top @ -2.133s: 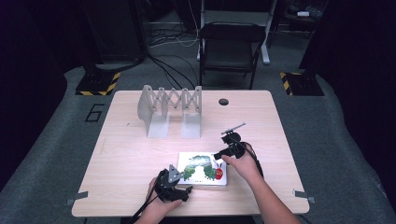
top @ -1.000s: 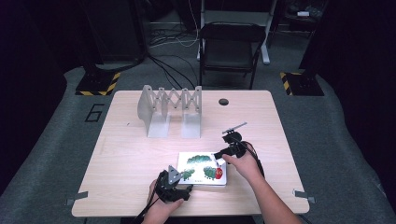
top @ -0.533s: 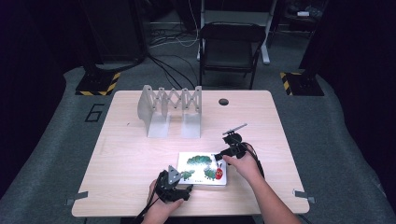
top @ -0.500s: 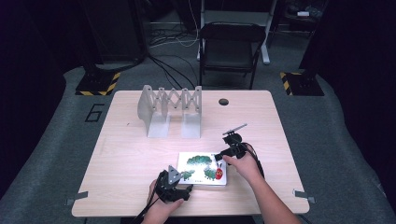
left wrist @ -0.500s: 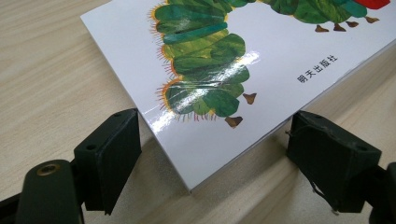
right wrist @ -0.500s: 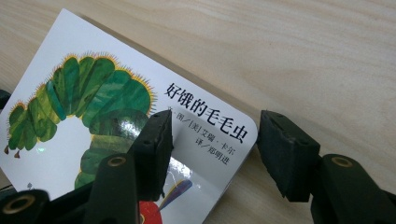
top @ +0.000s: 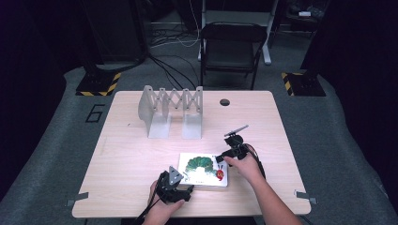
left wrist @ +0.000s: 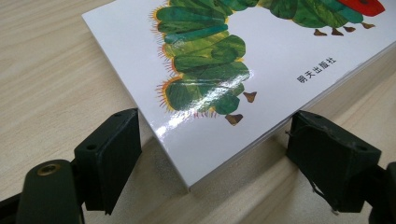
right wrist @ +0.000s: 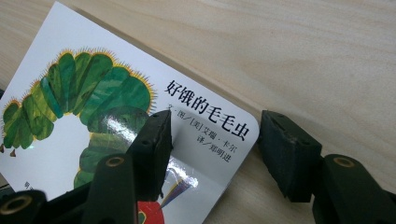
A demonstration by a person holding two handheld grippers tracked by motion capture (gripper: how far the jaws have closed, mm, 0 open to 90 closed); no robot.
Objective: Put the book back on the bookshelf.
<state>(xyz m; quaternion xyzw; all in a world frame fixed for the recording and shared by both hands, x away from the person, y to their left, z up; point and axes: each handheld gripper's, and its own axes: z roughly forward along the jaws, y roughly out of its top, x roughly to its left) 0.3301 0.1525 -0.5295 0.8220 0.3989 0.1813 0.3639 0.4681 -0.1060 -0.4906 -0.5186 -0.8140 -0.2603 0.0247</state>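
Observation:
A picture book (top: 204, 168) with a green caterpillar on its white cover lies flat near the table's front edge. My left gripper (top: 176, 186) is at the book's near left corner. In the left gripper view it (left wrist: 212, 135) stands open, one jaw on each side of that book corner (left wrist: 196, 154). My right gripper (top: 230, 152) is at the book's far right corner. In the right gripper view it (right wrist: 215, 126) is open too: one jaw hangs over the book's cover (right wrist: 93, 102) by the printed title, the other over bare wood.
A grey folding rack (top: 171, 110) stands upright at the back of the wooden table (top: 131, 150), with a round cable hole (top: 224, 102) to its right. A black chair (top: 230, 47) is behind the table.

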